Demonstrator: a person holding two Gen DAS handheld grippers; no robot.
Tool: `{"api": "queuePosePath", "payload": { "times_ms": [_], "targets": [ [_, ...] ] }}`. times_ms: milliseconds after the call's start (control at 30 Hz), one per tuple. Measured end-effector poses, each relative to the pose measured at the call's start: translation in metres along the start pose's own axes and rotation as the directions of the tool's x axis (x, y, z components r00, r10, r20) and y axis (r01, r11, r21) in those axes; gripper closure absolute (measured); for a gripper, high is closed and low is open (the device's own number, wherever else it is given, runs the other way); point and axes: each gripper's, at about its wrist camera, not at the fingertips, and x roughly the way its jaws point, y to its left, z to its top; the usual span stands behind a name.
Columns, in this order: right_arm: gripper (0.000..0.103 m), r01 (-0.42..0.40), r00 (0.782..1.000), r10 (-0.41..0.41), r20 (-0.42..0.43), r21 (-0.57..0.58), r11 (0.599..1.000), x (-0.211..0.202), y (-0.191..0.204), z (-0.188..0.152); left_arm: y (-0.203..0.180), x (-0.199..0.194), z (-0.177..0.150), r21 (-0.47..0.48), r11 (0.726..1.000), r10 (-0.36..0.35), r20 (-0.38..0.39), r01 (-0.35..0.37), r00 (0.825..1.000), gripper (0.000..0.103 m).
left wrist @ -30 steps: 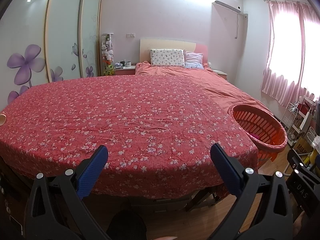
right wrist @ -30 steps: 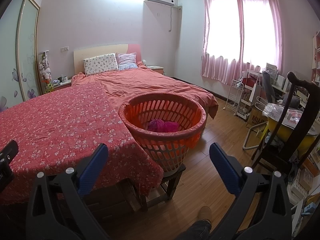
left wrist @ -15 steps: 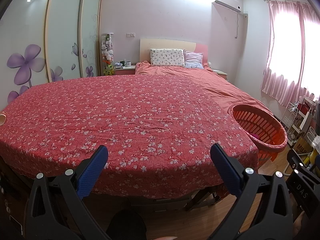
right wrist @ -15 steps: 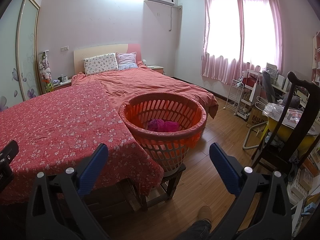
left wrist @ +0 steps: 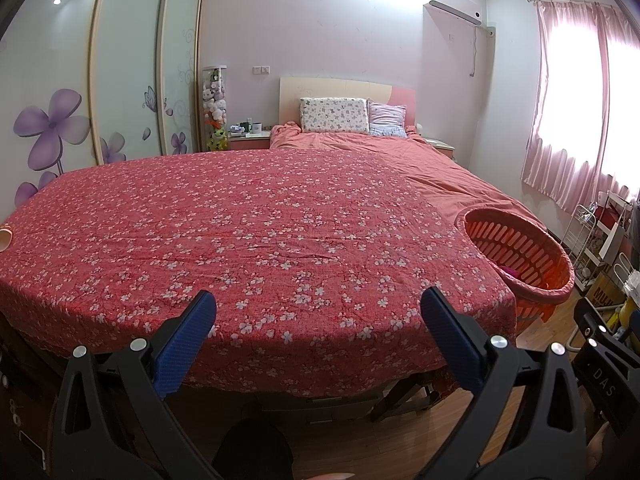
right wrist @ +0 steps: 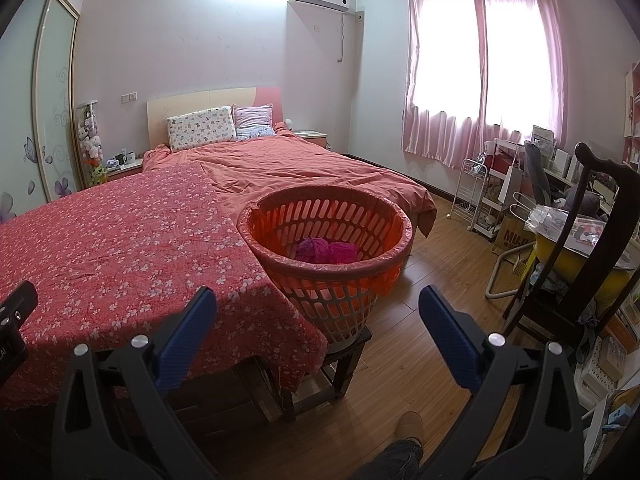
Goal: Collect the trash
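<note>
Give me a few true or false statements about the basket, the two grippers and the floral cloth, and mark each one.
1. The orange basket holds pink crumpled items. True.
2. The right gripper is shut on a piece of trash. False: its jaws stand wide apart and empty.
3. The left gripper is open. True.
4. The basket sits on the floor. False: it rests on a dark wooden stool.
5. The floral cloth is covered with scattered trash. False: no trash shows on it, apart from one small object at its far-left edge.
</note>
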Motion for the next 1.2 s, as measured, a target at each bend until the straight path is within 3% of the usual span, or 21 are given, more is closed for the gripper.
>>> {"api": "queuePosePath", "payload": {
  "times_ms": [1200],
  "targets": [
    [0.004,-0.001,1.000,0.001,-0.002,0.000,1.000,-0.0001,0.0002,-0.0021,-0.0011,0.0009,0.0003,0.020,1.000,0.014,0.000,-0.014,1.000,0.002]
  ]
}}
